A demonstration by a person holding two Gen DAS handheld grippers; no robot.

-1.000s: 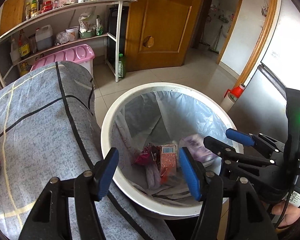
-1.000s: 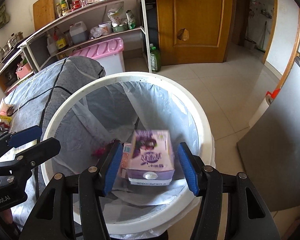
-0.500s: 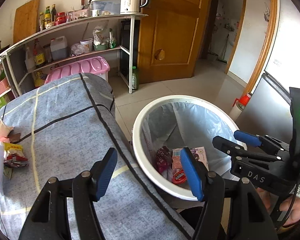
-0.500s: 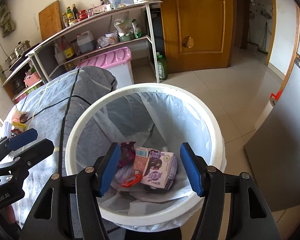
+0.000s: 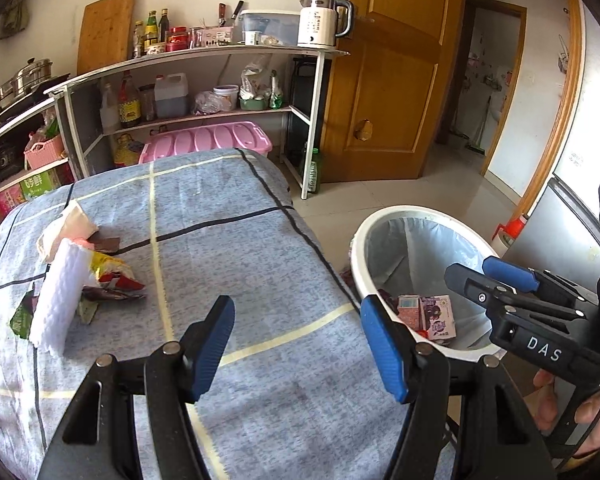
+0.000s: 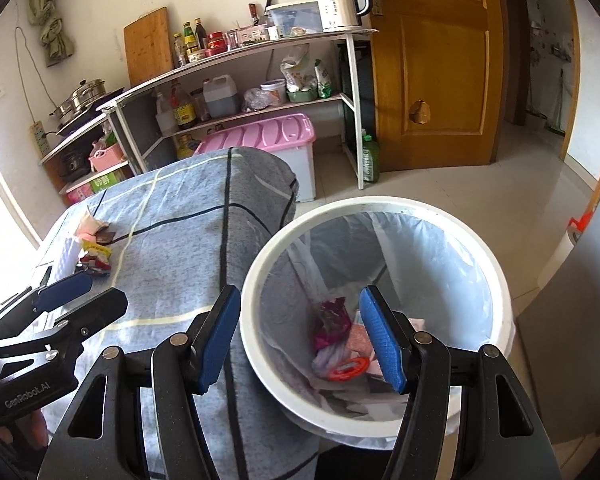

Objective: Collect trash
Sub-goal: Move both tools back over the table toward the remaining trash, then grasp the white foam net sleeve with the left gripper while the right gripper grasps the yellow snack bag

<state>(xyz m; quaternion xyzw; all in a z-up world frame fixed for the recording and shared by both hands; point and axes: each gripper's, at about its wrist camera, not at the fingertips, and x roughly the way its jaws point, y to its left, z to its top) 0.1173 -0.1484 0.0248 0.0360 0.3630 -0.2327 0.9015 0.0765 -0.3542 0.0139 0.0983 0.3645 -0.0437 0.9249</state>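
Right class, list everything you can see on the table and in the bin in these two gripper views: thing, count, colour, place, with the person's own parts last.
Table cover: one, grey-blue with cream and black lines, over the table.
Trash pile: several wrappers, yellow, red, brown and green, on the table's far left.
White foam piece: one, white, leaning at the pile.
Trash bin: one, white with a clear liner, on the floor right of the table.
Purple carton: one, purple, inside the bin.
Orange-pink carton: one, beside the purple one.
Kettle: one, white, top shelf.
Pink storage box: one, beyond the table.
Left gripper: open, empty, over the table.
Right gripper: open, empty, over the bin.
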